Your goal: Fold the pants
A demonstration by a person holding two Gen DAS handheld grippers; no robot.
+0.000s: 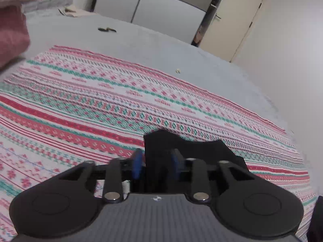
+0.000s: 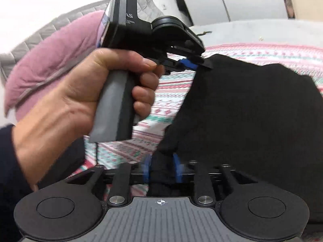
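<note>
The black pants [image 2: 252, 111] lie as a dark mass on the striped patterned cloth [image 1: 101, 100] that covers the bed. In the left wrist view only an upper corner of the pants [image 1: 181, 147] shows. It lies between the blue pads of my left gripper [image 1: 156, 161], which stand apart, with a gap at the left pad [image 1: 138, 162]. The right wrist view shows a person's hand [image 2: 90, 100] holding the left gripper [image 2: 188, 64] at the pants' far corner. My right gripper [image 2: 162, 169] has its blue pads apart too, with black cloth bunched loosely between them.
Grey bed sheet [image 1: 141, 40] extends beyond the patterned cloth. A pink blanket [image 2: 60, 56] is heaped at the left. A small dark object [image 1: 107, 29] and a pale crumb [image 1: 178, 71] lie on the sheet. A wardrobe [image 1: 161, 4] and a door [image 1: 232, 20] stand behind the bed.
</note>
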